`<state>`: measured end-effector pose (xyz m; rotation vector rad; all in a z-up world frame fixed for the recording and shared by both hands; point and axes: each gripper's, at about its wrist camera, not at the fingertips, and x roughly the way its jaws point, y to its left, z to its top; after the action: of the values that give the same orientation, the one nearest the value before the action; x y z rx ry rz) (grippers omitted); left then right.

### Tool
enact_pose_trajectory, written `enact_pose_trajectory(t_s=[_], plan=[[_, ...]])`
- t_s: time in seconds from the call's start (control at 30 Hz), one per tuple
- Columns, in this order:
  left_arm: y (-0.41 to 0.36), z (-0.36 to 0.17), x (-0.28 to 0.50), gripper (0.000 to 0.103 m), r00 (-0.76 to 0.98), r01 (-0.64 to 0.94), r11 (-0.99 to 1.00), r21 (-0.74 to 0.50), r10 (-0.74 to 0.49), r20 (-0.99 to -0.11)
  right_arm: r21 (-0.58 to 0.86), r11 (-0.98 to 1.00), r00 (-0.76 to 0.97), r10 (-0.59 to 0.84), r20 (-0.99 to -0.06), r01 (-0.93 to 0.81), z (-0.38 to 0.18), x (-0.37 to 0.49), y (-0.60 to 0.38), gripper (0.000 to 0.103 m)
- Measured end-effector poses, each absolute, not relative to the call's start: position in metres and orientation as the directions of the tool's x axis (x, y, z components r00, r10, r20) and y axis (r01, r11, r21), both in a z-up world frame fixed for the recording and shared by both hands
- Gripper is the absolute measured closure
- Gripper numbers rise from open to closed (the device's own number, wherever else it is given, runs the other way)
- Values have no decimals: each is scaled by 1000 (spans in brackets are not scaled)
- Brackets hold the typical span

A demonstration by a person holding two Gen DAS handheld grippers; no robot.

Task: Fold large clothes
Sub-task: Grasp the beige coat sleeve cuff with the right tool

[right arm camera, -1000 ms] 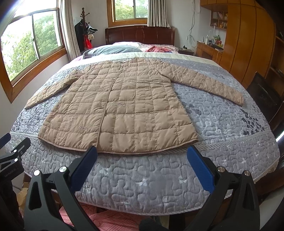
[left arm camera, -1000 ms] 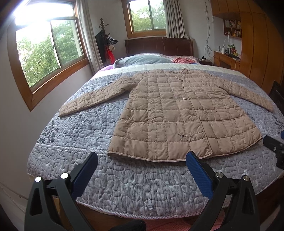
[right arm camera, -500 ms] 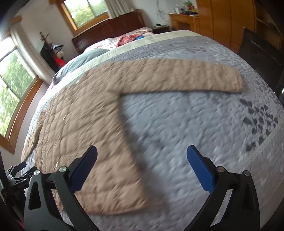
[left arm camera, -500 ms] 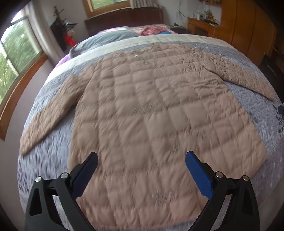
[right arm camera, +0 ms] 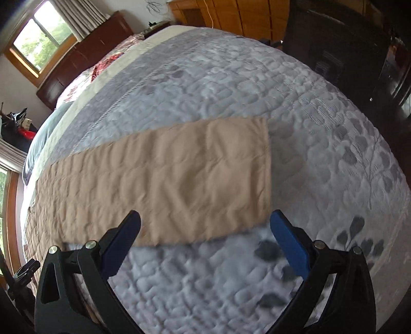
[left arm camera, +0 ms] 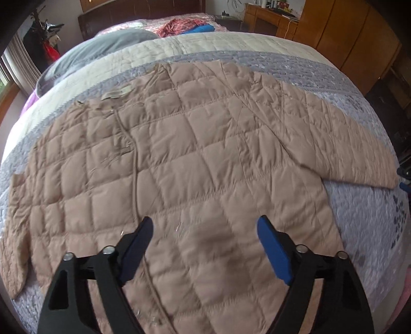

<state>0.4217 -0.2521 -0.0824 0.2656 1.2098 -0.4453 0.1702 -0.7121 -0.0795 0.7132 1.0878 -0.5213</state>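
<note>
left gripper (left arm camera: 203,246): angled steeply down over quilted coat (left arm camera: 179,167) body, jaws closing, nothing gripped | right gripper (right arm camera: 205,239): angled steeply down, jaws wide, empty, above sleeve (right arm camera: 179,179) end | coat flat on bed (right arm camera: 308,128)

Bed with dark wooden headboard (left arm camera: 143,11), covered by a grey-lilac quilted bedspread (right arm camera: 231,84) with leaf pattern. Lying on it: tan quilted padded coat (left arm camera: 195,164), spread flat, sleeves out to both sides; grey pillow (left arm camera: 102,48); red patterned cloth (left arm camera: 179,25) beside a blue item near the headboard.
</note>
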Motion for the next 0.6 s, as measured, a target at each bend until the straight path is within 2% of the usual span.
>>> enact_pose_trajectory(t_s=[0.1, 0.2, 0.3, 0.4, 0.43, 0.47, 0.5, 0.53, 0.6], plan=[[-254, -90, 435, 26, 281, 459, 887, -57, -206, -937, 284, 656, 386, -12, -922, 699, -94, 172, -735, 3], [-253, -97, 443, 37, 269, 461, 884, -80, -225, -936, 294, 654, 385, 5, -923, 697, -106, 176, -751, 3], [-249, -106, 448, 45, 254, 446, 890, -99, -231, -939, 283, 648, 372, 0, -928, 707, -113, 177, -754, 11], [-243, -110, 451, 50, 250, 432, 894, -117, -244, -937, 225, 688, 351, -46, -935, 690, -108, 187, -747, 39], [-242, -110, 451, 51, 253, 426, 896, -124, -250, -935, 238, 695, 356, -29, -934, 679, -106, 189, -744, 55], [-240, -110, 451, 53, 257, 420, 898, -133, -258, -931, 254, 697, 365, -11, -931, 670, -105, 191, -742, 79], [-239, -109, 451, 55, 259, 417, 898, -140, -264, -929, 286, 700, 383, 20, -924, 654, -102, 192, -739, 89], [-237, -109, 450, 56, 259, 413, 898, -149, -273, -927, 307, 703, 397, 39, -917, 642, -98, 196, -733, 93], [-231, -109, 448, 58, 256, 413, 895, -167, -290, -922, 321, 728, 433, 36, -901, 606, -86, 200, -725, 93]])
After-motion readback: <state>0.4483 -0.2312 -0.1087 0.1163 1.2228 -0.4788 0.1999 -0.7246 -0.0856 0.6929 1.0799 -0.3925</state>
